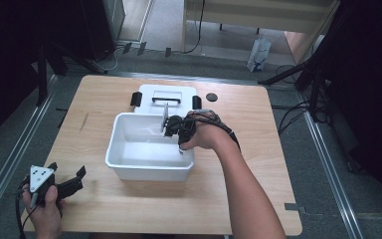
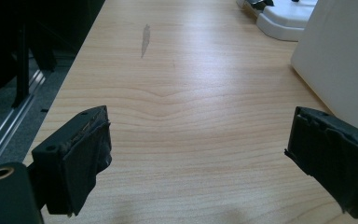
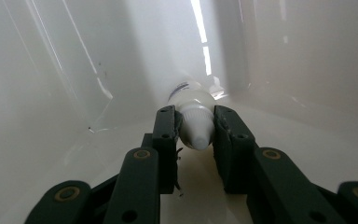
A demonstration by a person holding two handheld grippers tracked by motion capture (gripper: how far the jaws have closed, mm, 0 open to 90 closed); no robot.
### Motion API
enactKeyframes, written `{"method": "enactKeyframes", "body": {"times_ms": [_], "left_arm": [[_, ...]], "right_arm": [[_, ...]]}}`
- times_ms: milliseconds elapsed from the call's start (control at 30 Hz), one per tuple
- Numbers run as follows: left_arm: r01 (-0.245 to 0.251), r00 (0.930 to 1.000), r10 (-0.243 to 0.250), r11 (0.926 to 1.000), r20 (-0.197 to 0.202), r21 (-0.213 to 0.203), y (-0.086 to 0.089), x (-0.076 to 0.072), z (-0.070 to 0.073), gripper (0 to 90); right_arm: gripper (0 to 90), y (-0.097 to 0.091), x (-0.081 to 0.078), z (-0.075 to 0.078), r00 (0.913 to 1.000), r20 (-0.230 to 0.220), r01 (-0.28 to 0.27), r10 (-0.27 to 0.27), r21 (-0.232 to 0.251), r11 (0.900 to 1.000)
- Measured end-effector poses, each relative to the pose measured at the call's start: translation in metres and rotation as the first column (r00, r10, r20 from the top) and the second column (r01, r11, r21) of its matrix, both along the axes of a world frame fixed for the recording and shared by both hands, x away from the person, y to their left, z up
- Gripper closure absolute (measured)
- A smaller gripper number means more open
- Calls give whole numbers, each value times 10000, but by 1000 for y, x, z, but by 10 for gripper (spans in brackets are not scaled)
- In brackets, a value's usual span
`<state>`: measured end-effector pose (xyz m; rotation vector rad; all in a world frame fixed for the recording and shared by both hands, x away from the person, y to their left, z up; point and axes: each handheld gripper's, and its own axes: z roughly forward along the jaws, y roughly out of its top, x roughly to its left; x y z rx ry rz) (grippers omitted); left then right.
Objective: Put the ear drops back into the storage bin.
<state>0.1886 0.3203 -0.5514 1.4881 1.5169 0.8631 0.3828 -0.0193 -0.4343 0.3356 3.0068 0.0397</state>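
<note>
Right gripper point(image 3: 195, 135), inside the white bin point(image 1: 129, 167) at mid-table, clenches a small white bottle point(image 3: 193, 109) at its cap end; seemingly light, rigid, slippery plastic. Left gripper point(image 2: 205, 149) idles spread near the table's front-left corner.

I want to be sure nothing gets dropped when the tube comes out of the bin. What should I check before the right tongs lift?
1. Right tongs closed on the small white plastic tube: ok, jaws press both sides near its cap.
2. Grip depth: not ok, only the cap end is held.
3. Tube clear of the white plastic bin walls: cannot tell.
4. Left tongs out of the way: ok, open over the wooden table, outside the bin.
5. White lid clear of the lift path: ok, behind the bin.
</note>
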Motion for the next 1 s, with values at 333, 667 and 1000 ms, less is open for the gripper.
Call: {"method": "enactKeyframes", "body": {"times_ms": [333, 667, 1000], "left_arm": [[34, 10000, -34, 10000, -4, -4, 0, 0, 0, 70], [29, 10000, -29, 10000, 7, 11, 0, 0, 0, 70], [29, 10000, -29, 10000, -10, -18, 0, 0, 0, 70]], "right_arm": [[720, 4, 0, -7, 10000, -49, -3, 2, -194, 9998], [701, 5, 0, -8, 9999, -142, -67, 62, -387, 9992], [352, 3, -3, 4, 9998, 83, 206, -207, 122, 9997]]}}
